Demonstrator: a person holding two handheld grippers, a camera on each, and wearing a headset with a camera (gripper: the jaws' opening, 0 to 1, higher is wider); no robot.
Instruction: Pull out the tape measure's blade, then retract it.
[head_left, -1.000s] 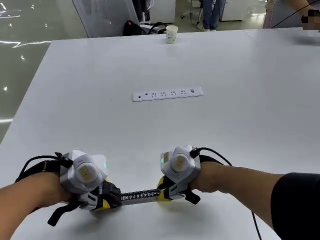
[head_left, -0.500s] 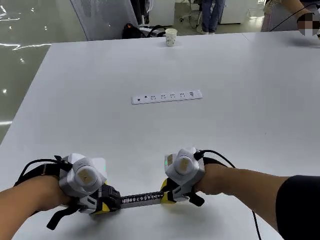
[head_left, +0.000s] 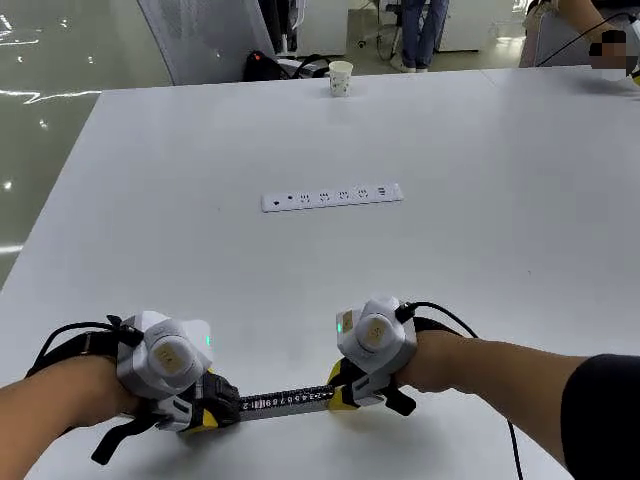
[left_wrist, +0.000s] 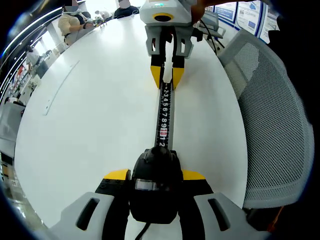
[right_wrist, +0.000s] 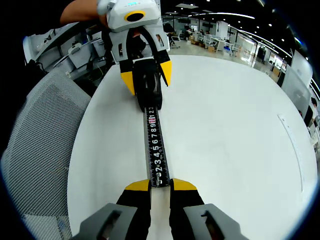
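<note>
A black tape measure case (left_wrist: 155, 182) sits between the yellow-tipped jaws of my left gripper (head_left: 208, 405), which is shut on it. Its numbered blade (head_left: 288, 400) runs out level to the right, just above the white table (head_left: 320, 260). My right gripper (head_left: 340, 397) is shut on the blade's end hook. In the left gripper view the blade (left_wrist: 164, 116) stretches away to the right gripper (left_wrist: 167, 79). In the right gripper view the blade (right_wrist: 155, 152) leads from my right gripper (right_wrist: 160, 186) to the case (right_wrist: 146, 82) held in the left gripper (right_wrist: 145, 75).
A white power strip (head_left: 331, 197) lies in the middle of the table. A paper cup (head_left: 341, 78) stands near the far edge. A grey mesh chair (left_wrist: 277, 125) sits close by the near edge. People stand beyond the table.
The grippers have drawn slightly farther apart, so a bit more blade shows between them. The head camera has tipped a little, shifting the whole scene.
</note>
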